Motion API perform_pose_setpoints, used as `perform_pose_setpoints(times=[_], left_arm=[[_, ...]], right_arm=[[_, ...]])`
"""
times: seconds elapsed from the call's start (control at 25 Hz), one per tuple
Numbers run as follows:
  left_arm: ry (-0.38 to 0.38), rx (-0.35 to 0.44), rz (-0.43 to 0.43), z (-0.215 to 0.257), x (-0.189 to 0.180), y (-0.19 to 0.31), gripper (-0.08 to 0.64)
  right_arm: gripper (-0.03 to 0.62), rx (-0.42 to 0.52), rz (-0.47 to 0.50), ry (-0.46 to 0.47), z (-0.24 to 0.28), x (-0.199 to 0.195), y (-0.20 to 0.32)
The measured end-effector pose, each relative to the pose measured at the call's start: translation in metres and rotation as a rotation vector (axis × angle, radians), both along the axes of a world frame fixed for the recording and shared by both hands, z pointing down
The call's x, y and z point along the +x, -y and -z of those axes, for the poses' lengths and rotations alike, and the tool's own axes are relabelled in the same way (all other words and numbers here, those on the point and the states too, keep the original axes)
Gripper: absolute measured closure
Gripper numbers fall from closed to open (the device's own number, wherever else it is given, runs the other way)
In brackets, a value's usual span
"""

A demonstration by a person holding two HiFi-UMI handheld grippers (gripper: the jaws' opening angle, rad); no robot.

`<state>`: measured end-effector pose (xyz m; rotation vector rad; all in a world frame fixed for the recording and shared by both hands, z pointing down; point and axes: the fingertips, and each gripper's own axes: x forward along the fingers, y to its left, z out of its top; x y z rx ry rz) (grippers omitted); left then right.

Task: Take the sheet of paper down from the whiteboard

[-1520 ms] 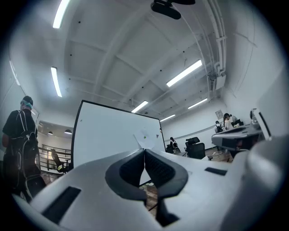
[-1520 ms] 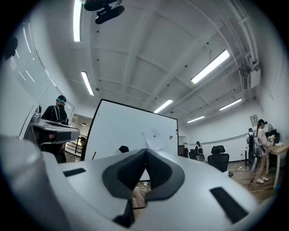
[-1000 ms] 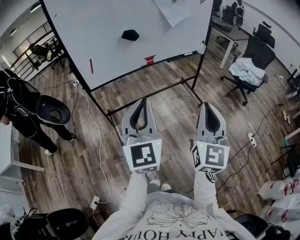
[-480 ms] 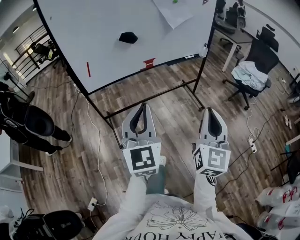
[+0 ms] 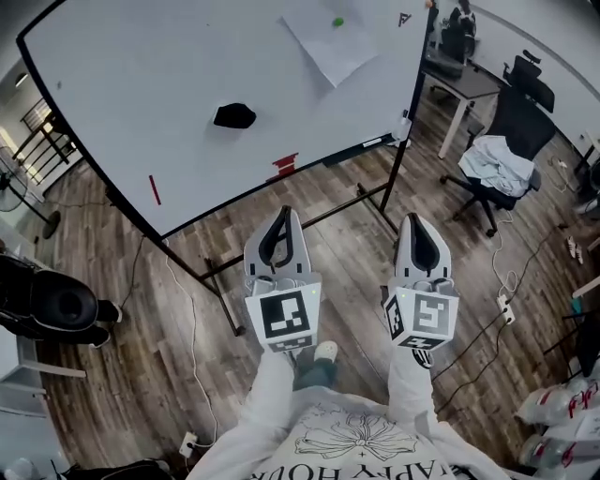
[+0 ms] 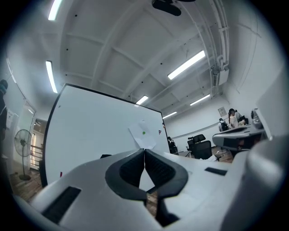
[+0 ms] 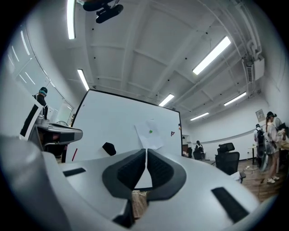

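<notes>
1. The paper point(image 5: 328, 45) is on the upper right part of the whiteboard point(image 5: 169, 103), pinned by a small green magnet point(image 5: 337, 22) near its top edge. It's well apart from both grippers.
2. The left gripper point(image 5: 285, 214) and right gripper point(image 5: 417, 221) both have their jaws pressed together with nothing in them. If they get to the board like that, they'll just poke the sheet instead of pinching it, so they need to open first.
3. My biggest worry is yanking the sheet with the magnet on it. It could rip at that spot, or the magnet could pop off and drop to the floor. I'd put one gripper on the magnet and the other on a paper edge.
4. The sheet lies pretty flat on the board, so getting a jaw behind an edge looks fiddly. Scraping at it would probably crumple it.
5. The board sits on a thin stand. A hard shove could rock it, and the stand's floor bar is right in the walking path.
6. Pose: both arms are out front, side by side at about the same height. The grippers point forward at the board, roughly level with the noses a touch up. The paper is higher and off to the right of where they aim.
</notes>
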<state>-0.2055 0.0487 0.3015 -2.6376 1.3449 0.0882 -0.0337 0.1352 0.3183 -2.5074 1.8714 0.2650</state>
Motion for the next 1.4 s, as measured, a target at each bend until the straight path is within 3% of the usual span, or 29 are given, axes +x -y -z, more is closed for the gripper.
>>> perform_pose_setpoints(times=[0.36, 0.76, 0.92, 1.4], left_arm=[[-0.036, 0.022, -0.015, 0.016, 0.06, 0.113, 0.555], [-0.025, -0.009, -0.003, 0.006, 0.117, 0.181, 0.555], [-0.017, -0.003, 0.058, 0.004, 0.147, 0.211, 0.555], [-0.14, -0.051, 0.242, 0.013, 0.261, 0.291, 0.555]], right_arm=[[0.589, 0.033, 0.02, -0.003, 0.015, 0.055, 0.109], [0.586, 0.032, 0.042, 0.03, 0.004, 0.122, 0.184], [0.549, 0.034, 0.101, 0.033, -0.001, 0.158, 0.218], [0.531, 0.048, 0.359, -0.081, 0.032, 0.272, 0.335]])
